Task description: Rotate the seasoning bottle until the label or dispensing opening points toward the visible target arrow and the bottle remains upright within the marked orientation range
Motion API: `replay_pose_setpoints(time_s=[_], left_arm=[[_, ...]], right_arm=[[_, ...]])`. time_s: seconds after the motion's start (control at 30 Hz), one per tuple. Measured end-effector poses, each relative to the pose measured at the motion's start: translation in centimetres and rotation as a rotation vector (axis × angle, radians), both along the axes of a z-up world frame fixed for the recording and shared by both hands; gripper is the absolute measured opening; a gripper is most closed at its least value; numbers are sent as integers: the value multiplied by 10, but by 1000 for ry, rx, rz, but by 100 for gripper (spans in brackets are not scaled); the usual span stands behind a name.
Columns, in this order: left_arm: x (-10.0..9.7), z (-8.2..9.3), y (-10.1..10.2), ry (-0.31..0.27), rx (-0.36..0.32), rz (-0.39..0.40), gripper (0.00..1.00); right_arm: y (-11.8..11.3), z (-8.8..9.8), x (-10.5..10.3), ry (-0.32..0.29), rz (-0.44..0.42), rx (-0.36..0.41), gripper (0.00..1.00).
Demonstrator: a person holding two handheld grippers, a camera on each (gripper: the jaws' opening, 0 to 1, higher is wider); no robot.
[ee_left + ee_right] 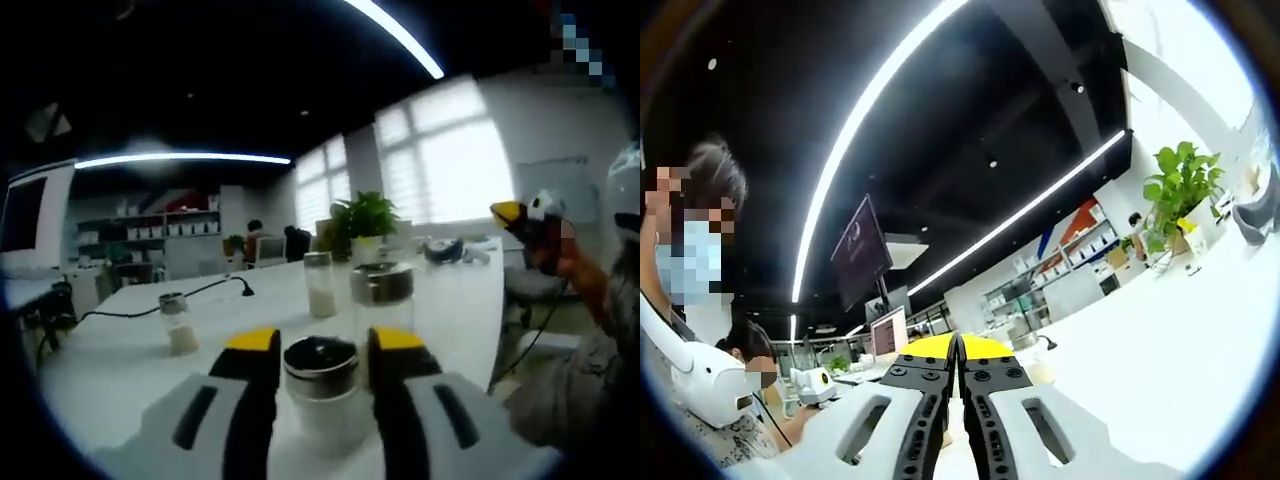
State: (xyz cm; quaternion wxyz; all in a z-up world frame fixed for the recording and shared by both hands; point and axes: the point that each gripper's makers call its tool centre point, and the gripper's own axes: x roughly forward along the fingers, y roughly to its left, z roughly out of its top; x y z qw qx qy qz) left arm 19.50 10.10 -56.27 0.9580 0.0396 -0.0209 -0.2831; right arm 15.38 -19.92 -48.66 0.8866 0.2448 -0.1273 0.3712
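On the white bench (120,340), the left tool (322,368) brackets the seasoning bottle (321,385), rotation apparently pending; the right tool (956,362) is closed, empty.

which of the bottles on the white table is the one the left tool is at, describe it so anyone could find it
Start at the long white table and come to its near edge, where the left tool rises. The seasoning bottle stands upright between its two yellow-tipped jaws. Unlike the taller bottle just behind and the two farther off, it is closest and shows its dark cap top.
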Motion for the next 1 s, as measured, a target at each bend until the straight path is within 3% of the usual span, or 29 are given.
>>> replay_pose_setpoints(time_s=[0.8,1.0], left_arm=[[0,-3,2,10,-8,-5,32],[0,-3,1,22,-17,-54,31]], right_arm=[[2,-5,1,18,-1,-6,0],[1,-4,1,18,11,2,0]])
